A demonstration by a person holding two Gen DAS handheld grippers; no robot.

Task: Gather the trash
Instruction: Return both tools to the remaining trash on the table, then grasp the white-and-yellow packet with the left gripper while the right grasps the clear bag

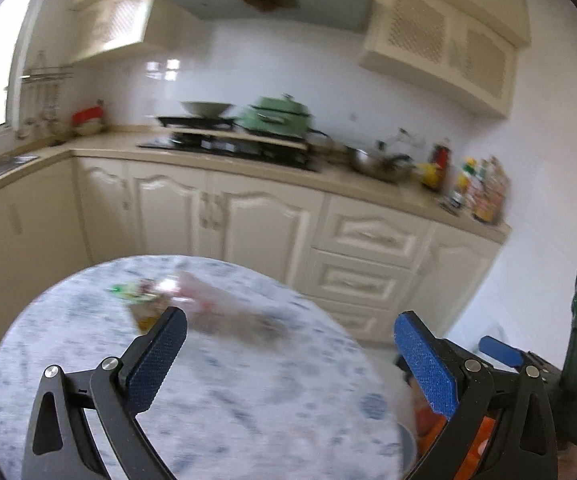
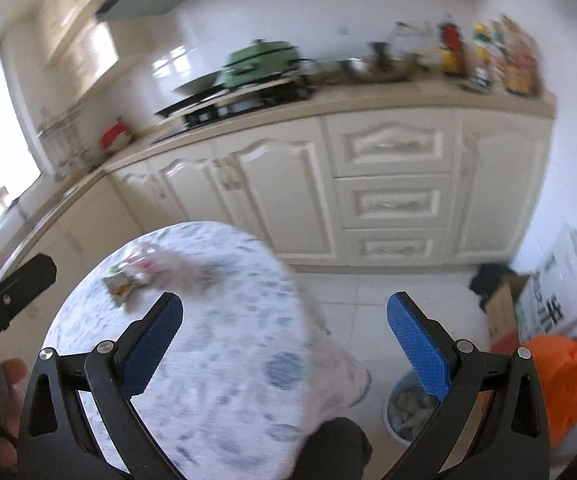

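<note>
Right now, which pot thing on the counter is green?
The lidded pot on the stove, right of the pale bowl. The bowl is whitish; the pans further right look metallic.

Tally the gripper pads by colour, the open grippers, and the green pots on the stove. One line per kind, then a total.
Blue pads: 4, two on the left gripper and two on the right gripper
Open grippers: 2
Green pot: 1
Total: 7
</note>
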